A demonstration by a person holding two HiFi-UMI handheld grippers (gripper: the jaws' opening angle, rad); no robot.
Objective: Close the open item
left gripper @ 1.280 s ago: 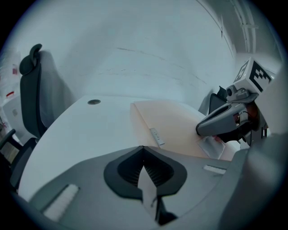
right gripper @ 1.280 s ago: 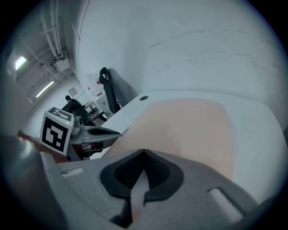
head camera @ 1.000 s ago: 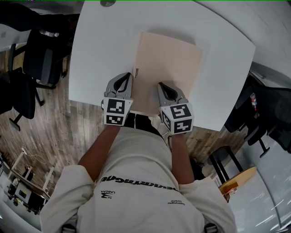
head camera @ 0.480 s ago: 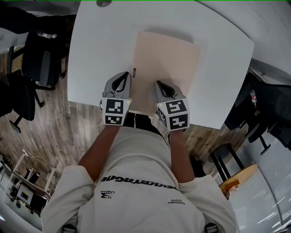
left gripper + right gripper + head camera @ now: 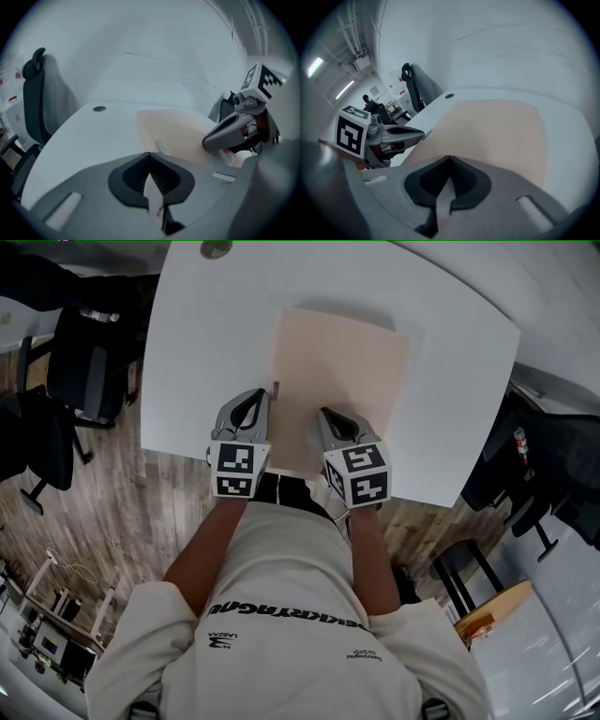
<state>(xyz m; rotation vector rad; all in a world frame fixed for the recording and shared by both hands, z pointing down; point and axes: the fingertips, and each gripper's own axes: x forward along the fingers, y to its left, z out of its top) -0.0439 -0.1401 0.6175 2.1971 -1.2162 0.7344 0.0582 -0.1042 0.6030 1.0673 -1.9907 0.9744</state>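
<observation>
White table, near edge: both grippers are parked there, close in front of the person's torso. Left gripper is seen over bare tabletop, just beside the left edge of the beige folder. Right gripper is seen over the folder's near left corner; whether it presses on the cover cannot be told.

Jaws on both are clenched tip to tip in the gripper views, and nothing is gripped by either.

Progress: the folder is seen lying flat on the middle of the table, with one plain cover face up and no raised flap or exposed pages. The closing is judged done or as good as done. At most a final press-down and withdrawal of the grippers is judged to be left. A small label tab is seen at the folder's left edge, level with the cover.

Surface: apart from the folder, only a round cable grommet is seen on it, at the far edge.

Room: wood-plank floor is seen beneath. A dark office chair is seen to the left of the table and a black-legged stool to the right. Farther out a plain pale wall is seen.
</observation>
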